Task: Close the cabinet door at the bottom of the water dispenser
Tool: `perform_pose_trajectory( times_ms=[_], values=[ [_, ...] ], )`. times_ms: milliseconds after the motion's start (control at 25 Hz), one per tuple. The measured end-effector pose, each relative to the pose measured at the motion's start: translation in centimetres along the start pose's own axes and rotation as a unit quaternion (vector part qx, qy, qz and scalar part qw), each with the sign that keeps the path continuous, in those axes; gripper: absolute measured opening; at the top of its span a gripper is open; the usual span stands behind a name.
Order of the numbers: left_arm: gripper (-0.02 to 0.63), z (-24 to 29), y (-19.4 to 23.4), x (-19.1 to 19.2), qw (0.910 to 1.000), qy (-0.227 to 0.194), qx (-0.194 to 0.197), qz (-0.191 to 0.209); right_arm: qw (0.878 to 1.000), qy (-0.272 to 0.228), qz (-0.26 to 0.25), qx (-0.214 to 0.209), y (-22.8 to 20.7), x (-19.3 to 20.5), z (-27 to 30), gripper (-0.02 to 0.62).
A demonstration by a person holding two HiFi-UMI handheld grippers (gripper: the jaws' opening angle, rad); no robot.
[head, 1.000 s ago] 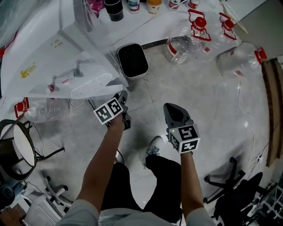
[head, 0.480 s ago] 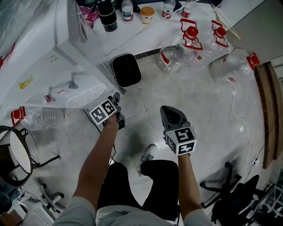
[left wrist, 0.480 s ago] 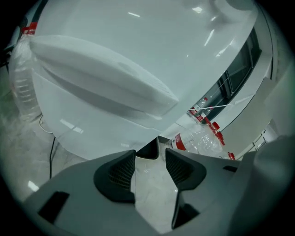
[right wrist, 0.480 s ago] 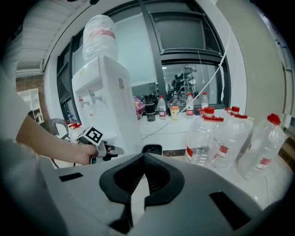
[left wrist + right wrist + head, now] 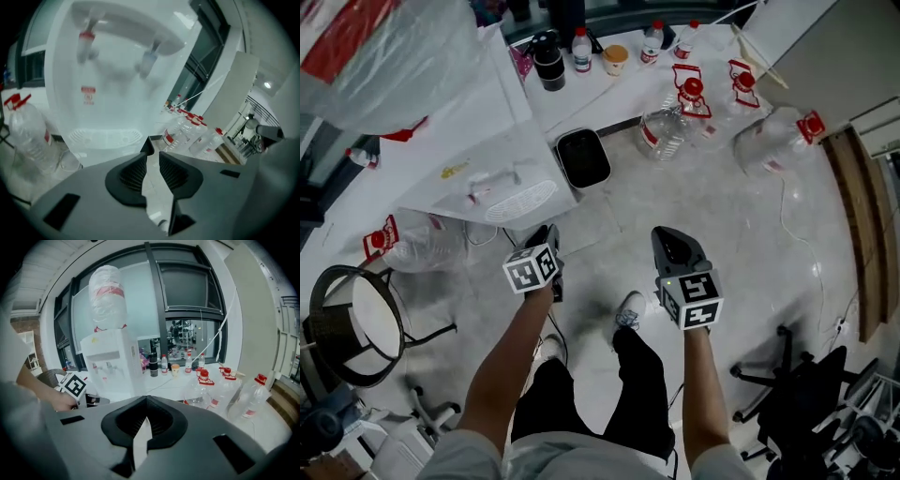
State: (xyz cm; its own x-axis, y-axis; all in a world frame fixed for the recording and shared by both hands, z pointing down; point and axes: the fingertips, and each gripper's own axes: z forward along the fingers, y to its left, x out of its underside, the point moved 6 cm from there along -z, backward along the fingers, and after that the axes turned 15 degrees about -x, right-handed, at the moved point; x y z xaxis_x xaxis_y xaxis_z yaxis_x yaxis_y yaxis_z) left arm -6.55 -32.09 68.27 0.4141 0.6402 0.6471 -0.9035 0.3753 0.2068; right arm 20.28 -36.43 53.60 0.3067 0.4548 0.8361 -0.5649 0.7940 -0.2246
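The cabinet door sits at the base of the water dispenser (image 5: 487, 141), left of centre in the head view, but no view shows it. The head view sees only the top and the drip tray (image 5: 520, 200). The left gripper view shows the taps (image 5: 86, 44), with that gripper's own body hiding everything below. The left gripper (image 5: 551, 234) stands near the front with its jaws narrow, just closed partway, and empty. The right gripper (image 5: 667, 236) is closed on nothing, probably idle.
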Motion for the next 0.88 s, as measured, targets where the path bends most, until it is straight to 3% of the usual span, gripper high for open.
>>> perform_pose_trajectory(
  times_ms=[200, 360, 480, 640, 880],
  values=[
    [0.042, -10.0, 0.4, -4.6, 0.9942, -0.04, 0.03, 0.096, 1.0, -0.012, -0.022, 0.011, 5.9, -6.6, -5.0, 0.023],
    [0.035, -18.0, 0.9, -8.8, 0.9825, -0.079, 0.059, 0.158, 0.998, -0.021, -0.044, 0.027, 10.1, -11.2, -8.7, 0.023],
    [0.031, -23.9, 1.7, -12.7, 0.9676, -0.126, 0.084, 0.202, 0.996, -0.039, -0.068, 0.032, 13.2, -15.2, -10.5, 0.023],
    [0.026, -31.5, 3.5, -16.9, 0.9411, -0.186, 0.099, 0.265, 0.992, -0.065, -0.106, 0.03, 18.2, -20.5, -13.0, 0.023],
    [0.025, -40.9, 6.2, -23.1, 0.9108, -0.272, 0.113, 0.289, 0.982, -0.096, -0.155, 0.039, 25.0, -26.2, -15.5, 0.023]
  ],
)
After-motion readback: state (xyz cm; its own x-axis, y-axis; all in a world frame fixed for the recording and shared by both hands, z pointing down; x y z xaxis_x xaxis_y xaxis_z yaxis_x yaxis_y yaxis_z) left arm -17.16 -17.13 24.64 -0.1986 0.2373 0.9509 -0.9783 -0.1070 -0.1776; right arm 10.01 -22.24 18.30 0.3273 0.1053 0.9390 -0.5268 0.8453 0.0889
